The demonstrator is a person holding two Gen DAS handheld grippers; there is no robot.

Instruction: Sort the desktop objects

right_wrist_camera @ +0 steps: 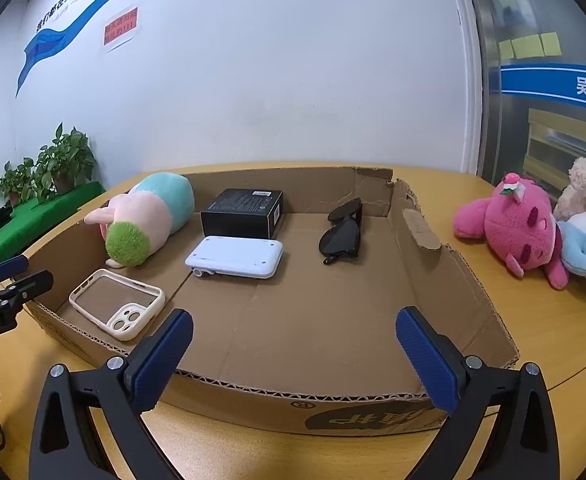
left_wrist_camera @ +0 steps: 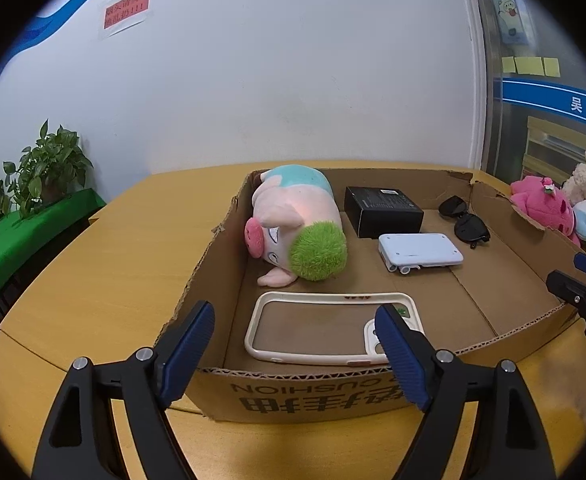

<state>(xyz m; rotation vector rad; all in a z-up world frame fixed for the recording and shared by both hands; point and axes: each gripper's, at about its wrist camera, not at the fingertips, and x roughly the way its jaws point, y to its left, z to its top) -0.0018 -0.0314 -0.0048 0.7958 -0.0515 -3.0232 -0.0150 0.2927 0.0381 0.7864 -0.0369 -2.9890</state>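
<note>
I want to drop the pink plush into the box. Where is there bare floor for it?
The cardboard box floor is bare in its near right part, bordered by the sunglasses, the white device and the right wall. The left side is crowded: pig plush, phone case, black box.

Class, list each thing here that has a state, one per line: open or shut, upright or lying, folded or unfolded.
left gripper: open, holding nothing
right gripper: open, holding nothing
cardboard box: open-topped
pig plush: lying on its side in the box
sunglasses: folded
phone case: lying flat, no phone inside
black box: shut
</note>
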